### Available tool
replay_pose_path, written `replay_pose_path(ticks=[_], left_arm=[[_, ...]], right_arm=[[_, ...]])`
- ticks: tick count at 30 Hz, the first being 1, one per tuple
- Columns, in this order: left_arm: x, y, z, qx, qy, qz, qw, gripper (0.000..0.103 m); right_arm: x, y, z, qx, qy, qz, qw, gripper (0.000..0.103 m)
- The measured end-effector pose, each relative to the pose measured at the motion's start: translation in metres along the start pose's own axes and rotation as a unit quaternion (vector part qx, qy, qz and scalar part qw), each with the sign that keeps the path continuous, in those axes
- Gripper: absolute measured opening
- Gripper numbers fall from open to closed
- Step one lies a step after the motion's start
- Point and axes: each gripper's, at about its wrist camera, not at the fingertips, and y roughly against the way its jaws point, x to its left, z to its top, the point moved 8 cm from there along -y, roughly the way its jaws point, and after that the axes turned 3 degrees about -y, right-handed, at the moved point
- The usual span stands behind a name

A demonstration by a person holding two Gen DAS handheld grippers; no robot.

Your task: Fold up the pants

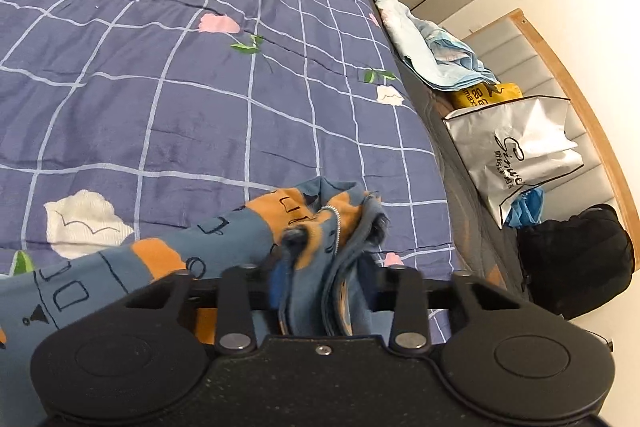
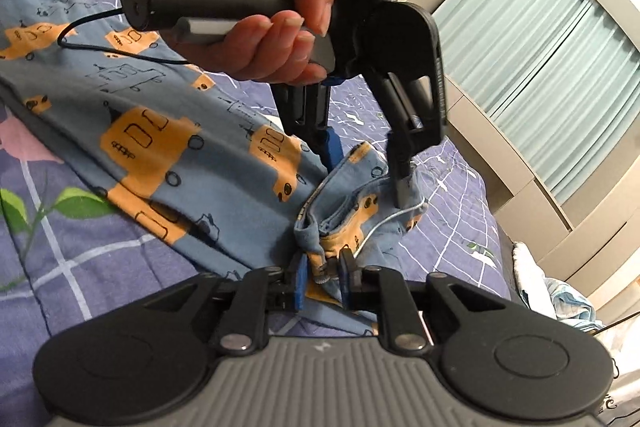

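Observation:
The pants are blue with orange vehicle prints and lie on the bed, the legs running to the left and far side. Their waistband end is bunched with a white drawstring. My right gripper is shut on the waistband's near edge. My left gripper, held by a hand, reaches down onto the same bunch from above; its fingers stand apart with cloth between them. In the left wrist view the bunched waistband fills the gap between the jaws of the left gripper.
The bed has a purple checked cover with flowers. Beside the bed stand a silver shopping bag, a black bag and a light blue cloth pile. A window with curtains is at the right. A black cable lies over the pants.

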Motion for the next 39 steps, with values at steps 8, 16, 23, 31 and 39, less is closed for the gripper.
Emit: replay_pose_path(ticks=[8, 16, 23, 31, 39], left_arm=[[-0.002, 0.013, -0.003, -0.012, -0.002, -0.001, 0.9999, 0.011], [0.002, 0.062, -0.016, -0.029, 0.007, 0.033, 0.9990, 0.011], [0.022, 0.100, -0.044, -0.054, 0.019, 0.058, 0.9967, 0.011], [0.037, 0.095, -0.058, -0.065, 0.008, 0.078, 0.9948, 0.011], [0.039, 0.094, -0.058, -0.063, 0.020, 0.082, 0.9945, 0.011]], right_arm=[[-0.003, 0.009, 0.003, -0.006, -0.019, -0.002, 1.000, 0.025], [-0.012, 0.038, 0.018, -0.036, -0.046, 0.019, 0.998, 0.012], [0.002, 0.059, 0.027, -0.041, -0.056, 0.080, 0.994, 0.009], [0.022, 0.050, 0.015, -0.015, -0.057, 0.108, 0.992, 0.008], [0.022, 0.050, 0.013, -0.017, -0.069, 0.089, 0.994, 0.035]])
